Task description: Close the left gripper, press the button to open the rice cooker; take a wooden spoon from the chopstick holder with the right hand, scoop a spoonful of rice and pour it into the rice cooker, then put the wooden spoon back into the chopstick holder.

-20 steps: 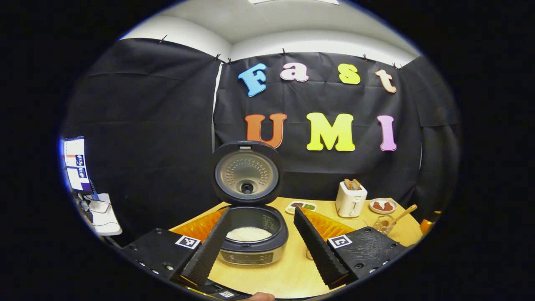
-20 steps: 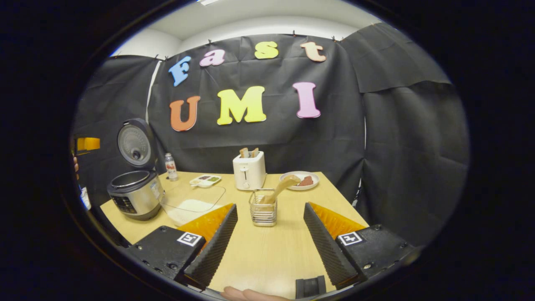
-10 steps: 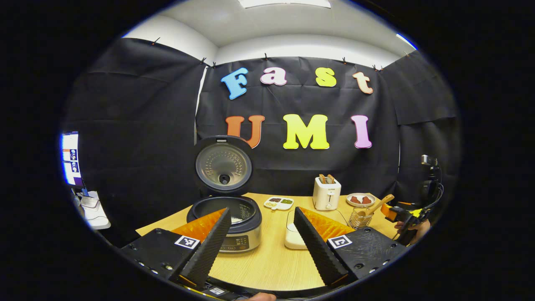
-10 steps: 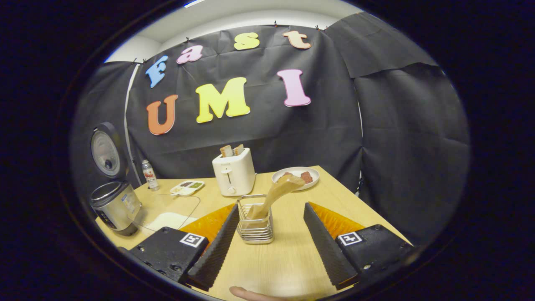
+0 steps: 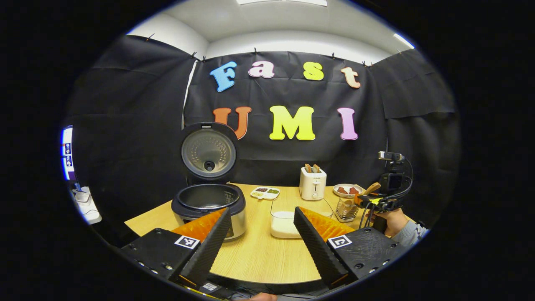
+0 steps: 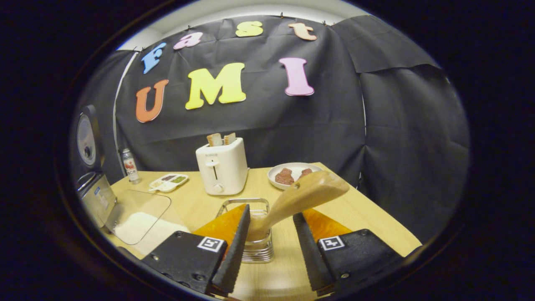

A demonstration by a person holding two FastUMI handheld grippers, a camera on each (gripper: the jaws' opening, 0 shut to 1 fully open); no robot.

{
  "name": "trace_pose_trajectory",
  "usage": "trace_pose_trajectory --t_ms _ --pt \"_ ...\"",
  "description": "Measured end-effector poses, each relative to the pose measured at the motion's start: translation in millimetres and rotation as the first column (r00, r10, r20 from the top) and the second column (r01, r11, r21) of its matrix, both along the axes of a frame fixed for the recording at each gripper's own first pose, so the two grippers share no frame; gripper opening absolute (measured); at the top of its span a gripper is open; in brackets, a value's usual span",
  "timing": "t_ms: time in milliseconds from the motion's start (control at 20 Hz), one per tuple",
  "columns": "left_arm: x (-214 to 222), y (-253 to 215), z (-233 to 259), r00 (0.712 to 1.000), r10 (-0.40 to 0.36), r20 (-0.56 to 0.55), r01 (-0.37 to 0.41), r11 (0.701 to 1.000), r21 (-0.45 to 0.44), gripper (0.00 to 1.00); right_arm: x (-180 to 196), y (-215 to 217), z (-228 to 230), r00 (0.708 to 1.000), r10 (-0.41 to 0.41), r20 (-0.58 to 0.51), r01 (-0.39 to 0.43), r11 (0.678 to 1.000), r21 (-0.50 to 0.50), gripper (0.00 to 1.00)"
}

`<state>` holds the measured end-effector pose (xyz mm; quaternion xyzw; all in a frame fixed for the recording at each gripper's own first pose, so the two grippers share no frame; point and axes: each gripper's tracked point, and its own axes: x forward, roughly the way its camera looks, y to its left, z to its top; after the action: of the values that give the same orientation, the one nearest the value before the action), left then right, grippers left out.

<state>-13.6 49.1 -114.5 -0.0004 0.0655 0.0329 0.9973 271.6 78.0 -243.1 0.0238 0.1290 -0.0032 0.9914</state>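
Note:
The rice cooker [image 5: 207,202] stands open on the table's left, lid [image 5: 208,150] upright; it also sits at the left edge of the right gripper view [image 6: 94,194]. My left gripper [image 5: 261,246] hangs open and empty, back from the cooker. A wooden spoon [image 6: 303,196] leans up and to the right out of the wire chopstick holder [image 6: 255,246]. My right gripper [image 6: 271,211] straddles the spoon's lower handle, jaws narrowed, with a gap still showing at the right finger. In the left gripper view, a hand holds that gripper [image 5: 378,200] at the holder [image 5: 345,209].
A glass container of rice [image 6: 138,219] lies between cooker and holder, also in the left gripper view [image 5: 286,221]. Behind stand a white toaster [image 6: 221,165], a plate of food [image 6: 292,174], a small sauce dish [image 6: 168,182] and a bottle [image 6: 129,165]. The table edge [image 6: 376,228] runs close on the right.
My left gripper pulled back from the open cooker. My right gripper advanced to the holder and its fingers narrowed around the spoon handle.

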Motion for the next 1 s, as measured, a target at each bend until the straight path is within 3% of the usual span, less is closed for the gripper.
trace_pose_trajectory --t_ms 50,100,150,250,300,400,550,1000 --pt "-0.3 0.7 -2.0 1.000 0.001 -0.004 -0.001 1.000 0.002 0.96 4.6 -4.4 1.9 1.000 -0.024 0.008 0.024 1.000 0.005 0.67" --pt "-1.0 1.3 -1.9 1.000 0.001 -0.005 -0.001 1.000 0.007 0.96 9.4 -6.2 3.5 0.999 -0.033 0.016 0.032 0.999 0.013 0.63" --pt "-2.4 2.6 -1.5 1.000 0.002 -0.004 -0.002 1.000 0.014 0.96 13.4 -6.1 6.1 0.999 -0.040 0.027 0.039 0.999 0.017 0.64" --pt "-5.2 7.9 -0.8 1.000 0.011 -0.002 -0.010 1.000 0.025 0.96 17.7 -3.0 10.7 0.999 -0.034 0.038 0.032 0.998 0.047 0.49" --pt "-7.4 10.7 -1.0 1.000 0.015 -0.001 -0.015 0.999 0.028 0.96 22.9 0.0 8.2 0.999 -0.027 0.026 0.026 0.998 0.059 0.36" --pt "-10.0 16.6 0.1 1.000 0.026 0.001 -0.026 0.999 0.028 0.96 22.8 10.2 12.8 1.000 0.011 0.023 -0.013 0.997 0.083 0.33" --pt "-14.7 22.8 1.4 0.999 0.036 0.006 -0.036 0.999 0.016 0.96 24.2 21.3 16.3 0.998 0.057 0.013 -0.058 0.995 0.082 0.19" --pt "-21.7 26.9 3.3 0.999 0.028 0.019 -0.028 1.000 -0.007 0.96 4.4 20.7 79.0 0.990 0.083 0.114 -0.088 0.995 0.037 0.13"
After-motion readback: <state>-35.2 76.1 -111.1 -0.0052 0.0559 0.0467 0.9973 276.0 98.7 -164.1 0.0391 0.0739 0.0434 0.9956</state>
